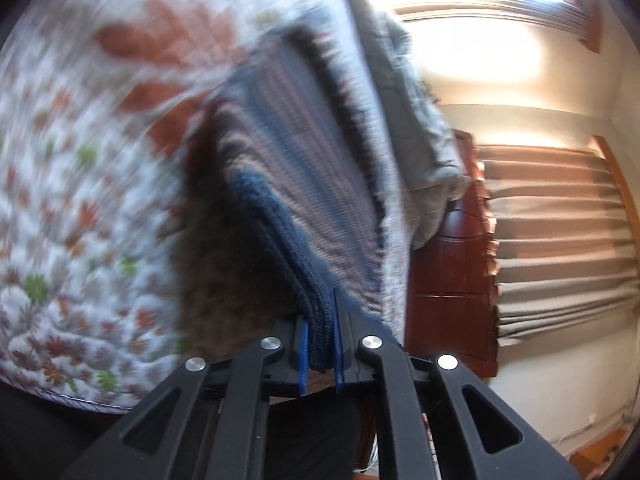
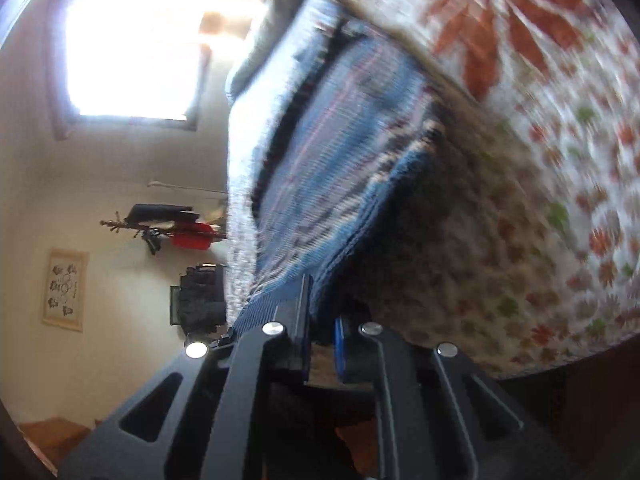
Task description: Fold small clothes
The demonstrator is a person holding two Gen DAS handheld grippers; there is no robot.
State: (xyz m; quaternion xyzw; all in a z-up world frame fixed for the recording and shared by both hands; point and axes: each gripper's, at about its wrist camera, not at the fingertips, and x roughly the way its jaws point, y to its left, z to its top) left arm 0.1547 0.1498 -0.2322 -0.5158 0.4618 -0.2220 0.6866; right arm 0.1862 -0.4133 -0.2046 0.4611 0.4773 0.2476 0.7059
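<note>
Blue knit garment (image 1: 288, 184), both grippers (image 1: 320, 354) (image 2: 322, 340) clamped

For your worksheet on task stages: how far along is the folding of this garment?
Done: the blue striped knit garment already looks doubled over. In hand: left gripper and right gripper each pinch an edge, lifted above the floral bedspread. Left: laying it down folded; blur hides finer detail.

Blue striped knit garment (image 1: 288, 184), ribbed and rough; floral bedspread (image 1: 60, 208), quilted matt cloth; left hand-held gripper (image 1: 319, 354), matt black plastic with shiny metal rivets; pleated cloth curtain (image 1: 560, 240); glossy reddish wood panel (image 1: 448, 288).
</note>
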